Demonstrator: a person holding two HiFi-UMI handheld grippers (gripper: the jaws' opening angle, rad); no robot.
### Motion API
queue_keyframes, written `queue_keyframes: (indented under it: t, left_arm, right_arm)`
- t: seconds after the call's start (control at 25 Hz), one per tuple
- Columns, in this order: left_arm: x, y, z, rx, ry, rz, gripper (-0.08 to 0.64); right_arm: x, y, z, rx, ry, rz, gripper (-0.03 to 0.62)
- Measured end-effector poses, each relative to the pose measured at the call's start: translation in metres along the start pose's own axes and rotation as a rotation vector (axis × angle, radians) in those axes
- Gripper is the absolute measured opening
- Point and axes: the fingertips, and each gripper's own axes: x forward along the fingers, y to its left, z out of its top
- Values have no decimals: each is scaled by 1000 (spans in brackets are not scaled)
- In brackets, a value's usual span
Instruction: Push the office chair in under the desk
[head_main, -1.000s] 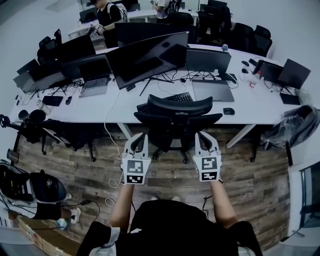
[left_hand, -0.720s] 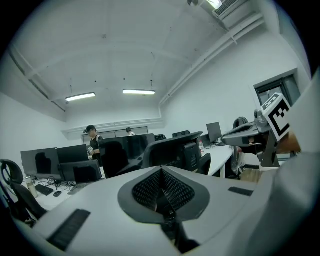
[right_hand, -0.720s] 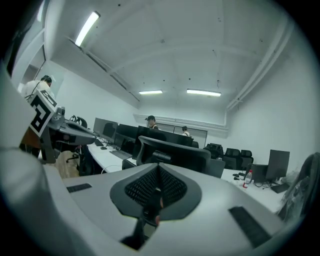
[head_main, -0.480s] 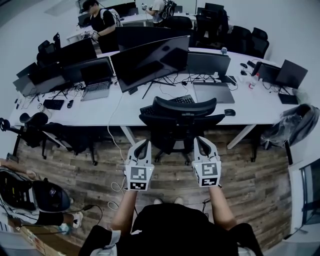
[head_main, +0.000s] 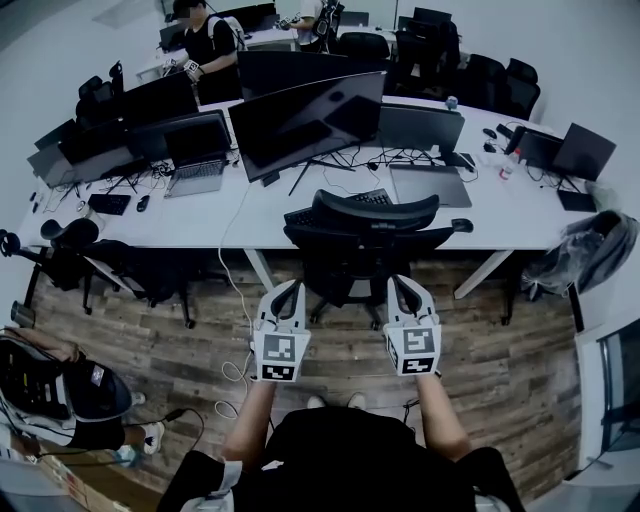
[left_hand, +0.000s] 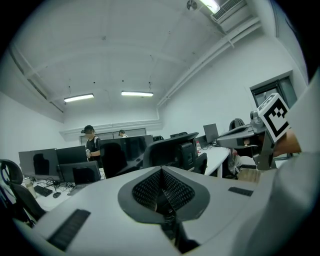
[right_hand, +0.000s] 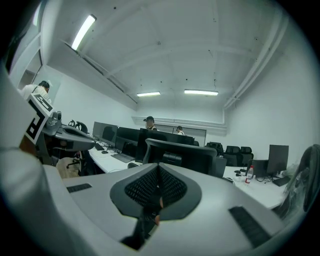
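The office chair (head_main: 362, 238) stands right up against the white counter (head_main: 520, 215). Just behind its back, the left tongs (head_main: 288, 291) and the right tongs (head_main: 401, 285) are both squeezed closed, with nothing in them.

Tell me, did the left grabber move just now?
Yes. In the head view the left gripper has slid back a little toward the person, away from the front edge of the desk.

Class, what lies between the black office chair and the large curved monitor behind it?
A black keyboard, lying on the white desk; the head view shows it.
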Motion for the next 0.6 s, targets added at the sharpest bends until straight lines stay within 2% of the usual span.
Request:
queue_keyframes:
  t: [0.6]
  left_arm:
    - [-8, 11, 0, -1, -5, 26, 14]
  right_arm:
    - [0, 6, 5, -3, -13, 12, 25]
